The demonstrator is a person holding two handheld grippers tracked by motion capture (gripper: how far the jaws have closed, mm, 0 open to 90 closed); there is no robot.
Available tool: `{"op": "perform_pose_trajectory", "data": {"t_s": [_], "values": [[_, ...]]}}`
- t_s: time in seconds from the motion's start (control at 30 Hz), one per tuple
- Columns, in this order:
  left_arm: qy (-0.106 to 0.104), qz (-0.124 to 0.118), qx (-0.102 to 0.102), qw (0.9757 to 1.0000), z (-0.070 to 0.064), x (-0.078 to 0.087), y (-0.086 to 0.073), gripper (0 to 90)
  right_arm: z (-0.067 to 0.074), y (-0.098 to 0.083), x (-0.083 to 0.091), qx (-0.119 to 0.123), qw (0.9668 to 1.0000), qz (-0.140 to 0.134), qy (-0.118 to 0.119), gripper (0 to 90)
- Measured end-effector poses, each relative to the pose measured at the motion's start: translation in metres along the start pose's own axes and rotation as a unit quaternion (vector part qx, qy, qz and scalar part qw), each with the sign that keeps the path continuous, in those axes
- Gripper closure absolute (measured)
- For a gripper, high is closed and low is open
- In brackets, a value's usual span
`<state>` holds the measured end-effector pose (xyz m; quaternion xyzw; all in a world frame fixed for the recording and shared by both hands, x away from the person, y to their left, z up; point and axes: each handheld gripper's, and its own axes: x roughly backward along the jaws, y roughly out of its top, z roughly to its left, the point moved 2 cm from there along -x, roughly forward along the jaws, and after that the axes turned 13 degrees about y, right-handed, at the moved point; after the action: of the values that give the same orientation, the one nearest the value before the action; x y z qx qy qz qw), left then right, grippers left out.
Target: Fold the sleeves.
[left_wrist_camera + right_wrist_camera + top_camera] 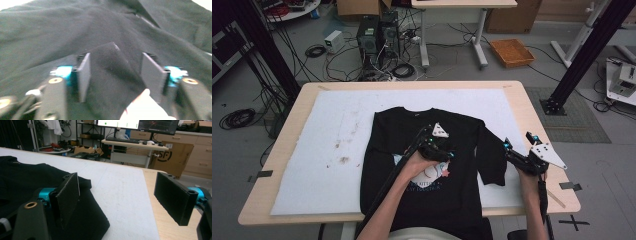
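A black T-shirt [387, 135] lies flat on a white mat [332, 140] on the wooden table, with a pale print [434, 175] on its chest. My left gripper [448, 150] rests on the middle of the shirt. In the left gripper view its jaws stand apart [115, 72], and a raised ridge of black fabric [110, 57] lies between them without being pinched. My right gripper [519, 141] hovers by the shirt's right sleeve [492, 160], open and empty [117, 192]. The sleeve's end [87, 220] lies beside its left jaw.
The bare wooden table edge [155, 202] runs just right of the mat. Beyond the table are computer towers [377, 35], floor cables, an orange basket [512, 52] and black frame posts [582, 55]. A desk with a monitor [130, 135] stands behind.
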<state>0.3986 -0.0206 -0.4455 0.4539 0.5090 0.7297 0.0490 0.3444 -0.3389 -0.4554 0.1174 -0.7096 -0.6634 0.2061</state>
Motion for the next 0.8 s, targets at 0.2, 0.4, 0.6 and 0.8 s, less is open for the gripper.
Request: {"op": "perform_pose_trajectory", "data": {"t_s": [0.2, 0.4, 0.6, 0.8], "values": [[0.009, -0.04, 0.021, 0.9989, 0.024, 0.037, -0.003, 32.0, -0.002, 0.0, 0.0, -0.011, 0.9999, 0.001, 0.005, 20.4], [0.056, -0.056, 0.041, 0.996, 0.061, 0.067, -0.019, 32.0, -0.001, 0.0, -0.002, -0.009, 0.9999, 0.01, 0.002, 20.4], [0.09, -0.071, 0.065, 0.9913, 0.098, 0.1, -0.049, 32.0, -0.001, 0.0, -0.002, -0.005, 0.9999, 0.011, 0.001, 20.4], [0.121, -0.088, 0.089, 0.9847, 0.127, 0.135, -0.088, 32.0, -0.001, 0.0, -0.001, -0.007, 1.0, 0.006, 0.0, 20.4]]}}
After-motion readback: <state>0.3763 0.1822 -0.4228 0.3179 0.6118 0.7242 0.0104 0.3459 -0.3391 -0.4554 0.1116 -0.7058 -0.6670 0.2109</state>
